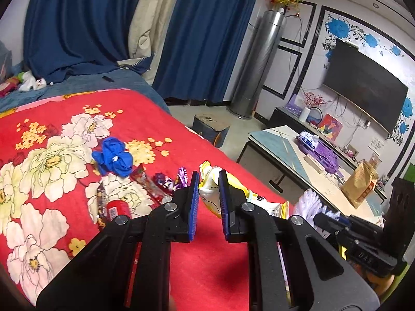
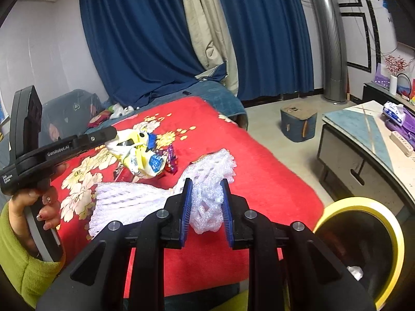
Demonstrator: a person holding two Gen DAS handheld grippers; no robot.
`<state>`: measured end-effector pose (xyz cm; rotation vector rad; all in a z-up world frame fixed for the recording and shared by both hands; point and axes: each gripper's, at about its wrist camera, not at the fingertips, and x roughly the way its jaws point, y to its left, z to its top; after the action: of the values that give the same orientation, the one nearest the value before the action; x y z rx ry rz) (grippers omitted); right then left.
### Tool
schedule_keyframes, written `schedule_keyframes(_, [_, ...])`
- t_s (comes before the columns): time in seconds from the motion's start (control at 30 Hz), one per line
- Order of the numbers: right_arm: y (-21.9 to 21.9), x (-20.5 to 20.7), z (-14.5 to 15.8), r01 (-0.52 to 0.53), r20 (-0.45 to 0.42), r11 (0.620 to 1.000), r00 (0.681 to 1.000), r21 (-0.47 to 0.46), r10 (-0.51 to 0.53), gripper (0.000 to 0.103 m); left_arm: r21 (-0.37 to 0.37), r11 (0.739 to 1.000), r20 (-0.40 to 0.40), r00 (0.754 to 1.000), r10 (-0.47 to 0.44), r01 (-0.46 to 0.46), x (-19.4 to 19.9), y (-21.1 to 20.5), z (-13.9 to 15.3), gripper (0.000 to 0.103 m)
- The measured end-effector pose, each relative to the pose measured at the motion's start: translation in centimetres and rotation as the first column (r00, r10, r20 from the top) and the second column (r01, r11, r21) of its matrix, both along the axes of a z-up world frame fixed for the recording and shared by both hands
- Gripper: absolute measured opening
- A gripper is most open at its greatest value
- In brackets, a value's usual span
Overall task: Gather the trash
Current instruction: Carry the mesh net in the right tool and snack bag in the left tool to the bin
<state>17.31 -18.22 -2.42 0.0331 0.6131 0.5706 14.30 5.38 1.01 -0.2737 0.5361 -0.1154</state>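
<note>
My left gripper (image 1: 209, 178) is shut on a yellow and white snack wrapper (image 1: 210, 191) and holds it above the red flowered blanket (image 1: 205, 259); the wrapper also shows in the right wrist view (image 2: 140, 155). My right gripper (image 2: 206, 186) is shut on a white foam net (image 2: 207, 207), lifted a little off the blanket (image 2: 272, 194). A second white foam net (image 2: 124, 204) lies flat beside it. A blue crumpled bag (image 1: 114, 158), small candy wrappers (image 1: 168, 181) and a red wrapper (image 1: 116, 208) lie on the blanket.
A bin with a yellow rim (image 2: 363, 243) stands at the lower right, beside the bed. A low table (image 1: 311, 171) with a brown paper bag (image 1: 360, 184) and purple items is on the right. Blue curtains (image 2: 145, 31) hang behind the bed.
</note>
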Motion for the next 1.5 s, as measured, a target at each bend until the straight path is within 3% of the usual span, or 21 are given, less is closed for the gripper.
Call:
schedule_keyframes(0.3, [-2.6, -0.9, 1.0, 0.035, 0.046, 0.999, 0.998, -0.007, -0.034, 0.021, -0.005, 0.999, 0.019, 0.999, -0.042, 0.042, -0.3, -1.8, 0.0, 0.010])
schedule_keyframes(0.8, [-7.3, -1.5, 0.7, 0.119, 0.043, 0.993, 0.992, 0.005, -0.119, 0.021, 0.034, 0.991, 0.012, 0.992, -0.129, 0.128, -0.2, -6.1, -1.0, 0.010])
schedule_keyframes(1.5, [-14.9, -2.0, -0.5, 0.295, 0.039, 0.955, 0.955, 0.012, -0.296, 0.021, 0.097, 0.958, -0.005, 0.962, -0.272, 0.271, 0.4, -12.9, -2.2, 0.010])
